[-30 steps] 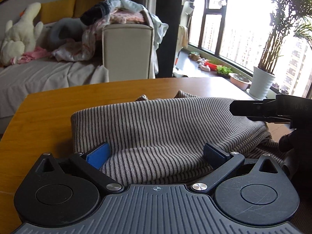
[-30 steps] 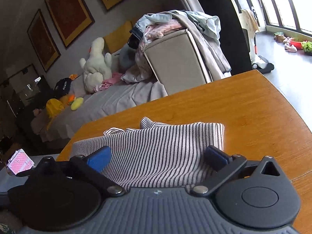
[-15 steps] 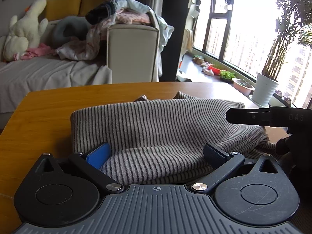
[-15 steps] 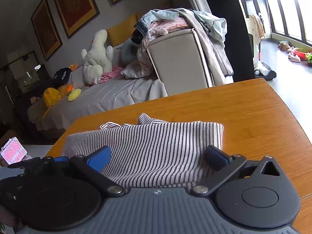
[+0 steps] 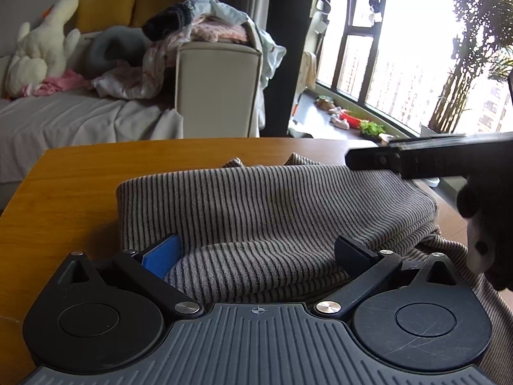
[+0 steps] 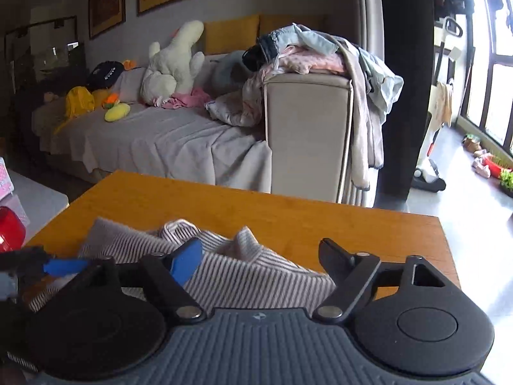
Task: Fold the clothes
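1. Striped garment (image 5: 272,211) lies folded on the wooden table (image 5: 73,192).
2. Left gripper (image 5: 256,253) spreads wide over the garment's near edge.
3. Right gripper (image 6: 259,253) gapes wide above the garment, gripping nothing.

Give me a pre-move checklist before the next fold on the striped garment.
1. Left gripper open around the striped garment: ok.
2. Right gripper open, nothing clamped: ok.
3. Garment fully on the wooden table: cannot tell; the near edge is hidden.
4. Folded edges aligned: not ok; the layers bunch at the right in the left wrist view.
5. Table beyond the garment bare: ok.
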Demonstrator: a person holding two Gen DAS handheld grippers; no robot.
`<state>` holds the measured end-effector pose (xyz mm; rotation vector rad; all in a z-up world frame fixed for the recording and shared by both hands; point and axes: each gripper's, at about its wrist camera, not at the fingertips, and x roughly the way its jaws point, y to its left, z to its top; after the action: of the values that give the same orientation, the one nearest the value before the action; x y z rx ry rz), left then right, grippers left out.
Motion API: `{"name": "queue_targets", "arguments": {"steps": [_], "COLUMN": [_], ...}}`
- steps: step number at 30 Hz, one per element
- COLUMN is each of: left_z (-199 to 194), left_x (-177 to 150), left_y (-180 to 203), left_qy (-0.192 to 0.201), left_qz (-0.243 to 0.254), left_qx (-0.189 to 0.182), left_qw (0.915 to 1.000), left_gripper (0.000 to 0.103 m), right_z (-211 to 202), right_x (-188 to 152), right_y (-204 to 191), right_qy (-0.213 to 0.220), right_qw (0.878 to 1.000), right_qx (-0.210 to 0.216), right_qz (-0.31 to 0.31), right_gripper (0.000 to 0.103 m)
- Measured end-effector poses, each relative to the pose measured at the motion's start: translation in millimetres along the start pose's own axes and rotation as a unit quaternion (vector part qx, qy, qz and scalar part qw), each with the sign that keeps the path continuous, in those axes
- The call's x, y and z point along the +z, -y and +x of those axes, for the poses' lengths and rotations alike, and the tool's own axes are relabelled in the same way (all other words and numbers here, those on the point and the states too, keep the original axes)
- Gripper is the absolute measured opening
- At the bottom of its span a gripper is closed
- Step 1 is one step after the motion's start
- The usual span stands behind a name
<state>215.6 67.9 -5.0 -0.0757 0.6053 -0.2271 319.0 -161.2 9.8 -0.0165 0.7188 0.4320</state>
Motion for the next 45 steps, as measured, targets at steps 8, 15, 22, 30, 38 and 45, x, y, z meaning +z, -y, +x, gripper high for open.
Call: {"name": "queue_targets", "arguments": {"steps": [8,15,22,30,38,45], "left_z": [-2.3,-5.8,-11.1,-58.2,-122.3,-142.4], "left_x": [-0.8,-1.8,0.9,7.1,23.6,34.6], "left_y": [-10.7,-20.7,-26.0,-39.6,-40.6,-29.4], "left_qy": [0.005,0.017,0.034,0.038,0.064,0.071], "left_qz": [-0.026,-0.05,-0.059,-0.08,-0.073,-0.054], "left_qx": [-0.022,-0.048,-0.057,-0.034,-0.017,-0.006], "left_qw": [0.9994,0.9975,0.9961,0.9955,0.9951,0.996], "left_gripper": [0.103,0.103,0.103,0.103,0.103,0.103], "right_z": [52.8,45.7,13.2,-95.8,-155.2,-172.7], "right_x": [20.9,14.3,13.7,-10.4,-83.6,-137.3], "right_y": [-8.7,-23.3,-36.0,-49.0,-57.4,-66.2], "right_qy": [-0.029,-0.03,-0.015,0.049,0.045,0.026], "right_qw": [0.999,0.998,0.996,0.997,0.996,0.994], "right_qx": [-0.001,-0.036,-0.051,0.024,0.063,0.044], "right_qz": [-0.027,-0.053,-0.069,-0.055,-0.049,-0.094], "right_gripper": [0.049,0.027,0.014,0.014,0.014,0.014]}}
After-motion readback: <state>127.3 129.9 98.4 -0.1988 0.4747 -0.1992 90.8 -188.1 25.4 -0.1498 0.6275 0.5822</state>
